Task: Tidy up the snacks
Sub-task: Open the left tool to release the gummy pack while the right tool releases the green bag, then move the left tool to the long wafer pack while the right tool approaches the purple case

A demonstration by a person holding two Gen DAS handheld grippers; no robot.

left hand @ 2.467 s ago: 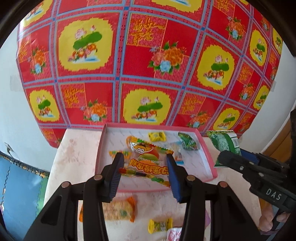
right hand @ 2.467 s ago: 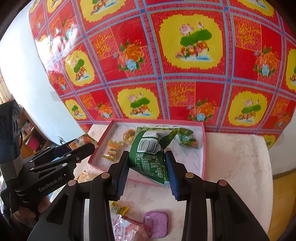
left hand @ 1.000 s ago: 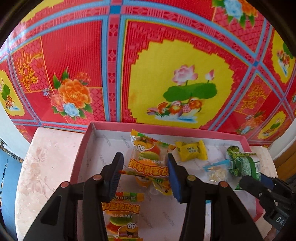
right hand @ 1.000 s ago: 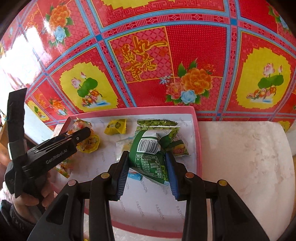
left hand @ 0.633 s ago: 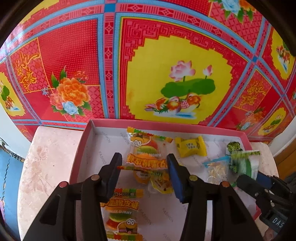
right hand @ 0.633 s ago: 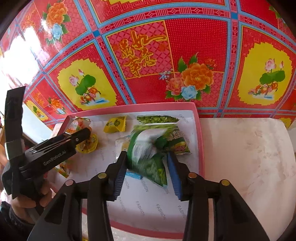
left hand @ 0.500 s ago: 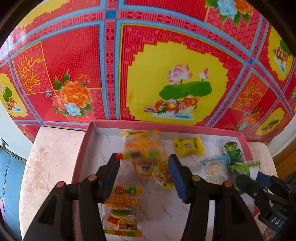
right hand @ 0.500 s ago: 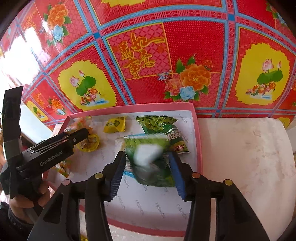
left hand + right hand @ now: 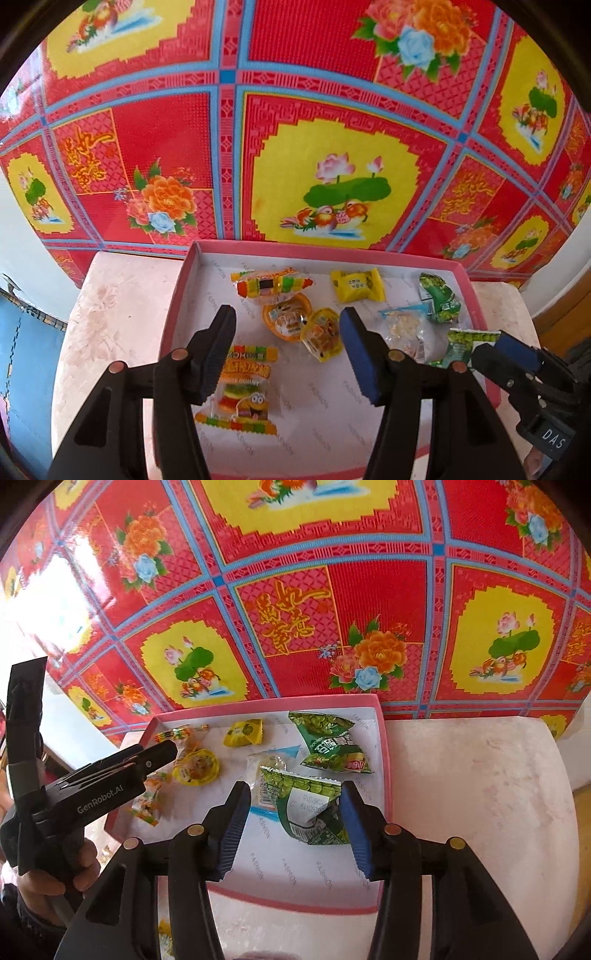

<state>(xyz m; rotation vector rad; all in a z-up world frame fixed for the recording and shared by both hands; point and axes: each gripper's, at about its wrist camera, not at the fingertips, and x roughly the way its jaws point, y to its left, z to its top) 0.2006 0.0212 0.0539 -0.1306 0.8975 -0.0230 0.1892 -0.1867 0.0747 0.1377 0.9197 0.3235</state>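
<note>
Both the left gripper and right gripper stand apart, empty, having just opened. The green packet in the tray looks light, crinkly and slippery; pinch its flat middle.

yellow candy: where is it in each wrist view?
Left wrist: yellow candy lies upper centre-right in the pink tray, right of the gummy pack.
Right wrist: yellow candy lies upper centre-left in the tray, left of the green bag.
Shared landmark: the tray's far rim.
</note>
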